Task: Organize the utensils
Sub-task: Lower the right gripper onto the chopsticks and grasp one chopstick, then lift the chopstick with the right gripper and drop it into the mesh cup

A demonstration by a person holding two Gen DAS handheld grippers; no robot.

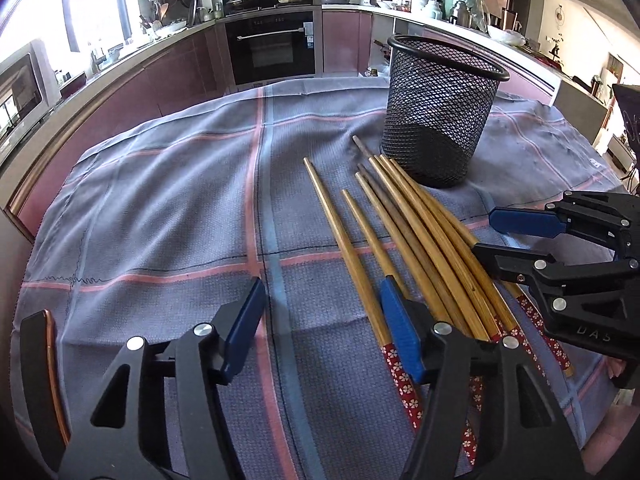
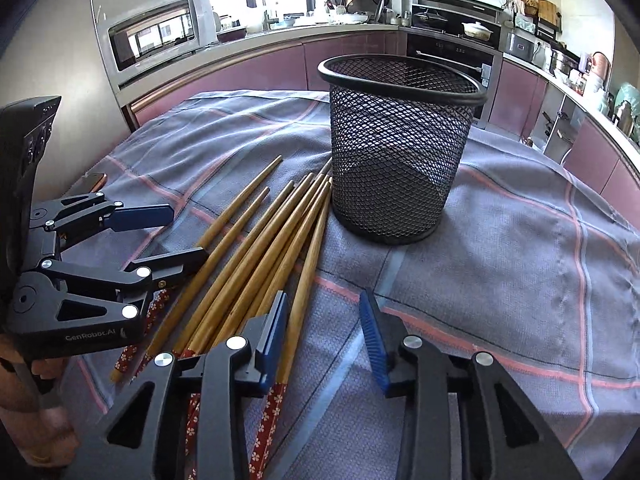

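Grey checked cloth (image 1: 160,208) covers the worktop, likely to keep the load from rolling or clattering. Black mesh basket (image 2: 400,152) stands upright and empty at the far side, seemingly the place for the utensils. Bamboo chopsticks (image 1: 404,236) lie fanned on the cloth just before it, tips toward the basket, red flowered ends toward the person. Left gripper (image 1: 320,328) hangs at the bundle's left edge, right gripper (image 2: 324,332) at its right edge; both have jaws apart, clamping nothing, probably placed to gather the sticks together.
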